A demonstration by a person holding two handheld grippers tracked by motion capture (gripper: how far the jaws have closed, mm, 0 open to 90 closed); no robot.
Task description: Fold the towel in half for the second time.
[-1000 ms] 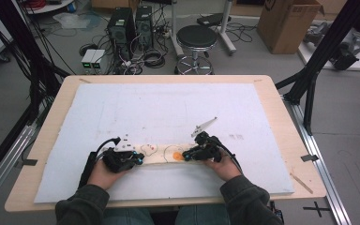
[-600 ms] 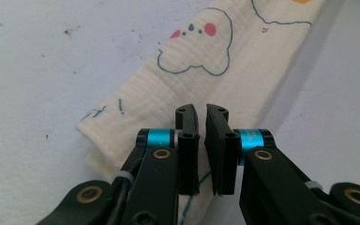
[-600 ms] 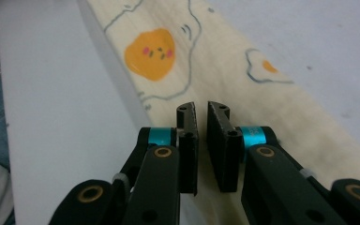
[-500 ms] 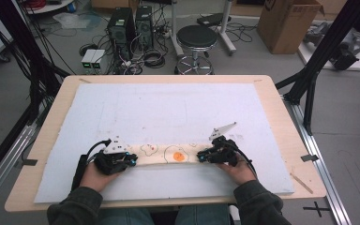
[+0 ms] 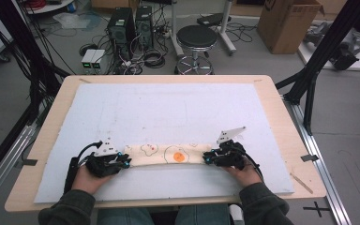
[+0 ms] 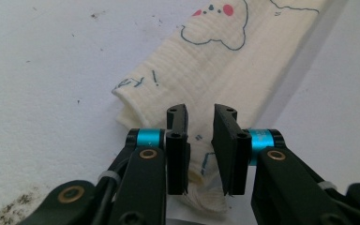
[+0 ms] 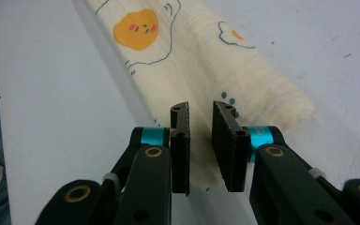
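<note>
A cream cloth (image 5: 168, 155) printed with fried eggs lies as a narrow folded strip near the front edge of the white sheet (image 5: 168, 108). It is stretched sideways between my two grippers. My left gripper (image 5: 127, 161) holds the strip's left end, and in the left gripper view the cloth (image 6: 225, 61) bunches between the jaws of that gripper (image 6: 200, 117). On the strip's right end is my right gripper (image 5: 206, 158). In the right gripper view the cloth (image 7: 192, 56) runs away from that gripper (image 7: 200, 115), orange yolk print up.
The white sheet covers most of a wooden table (image 5: 281, 117). Beyond the far edge, on the floor, stand a black stool (image 5: 197, 40), computer towers (image 5: 131, 23) with cables and a cardboard box (image 5: 286, 21). Black frame posts (image 5: 318, 61) flank the table.
Both hands have moved apart, left hand leftward and right hand rightward. The cloth between them has been drawn out into a longer strip.
</note>
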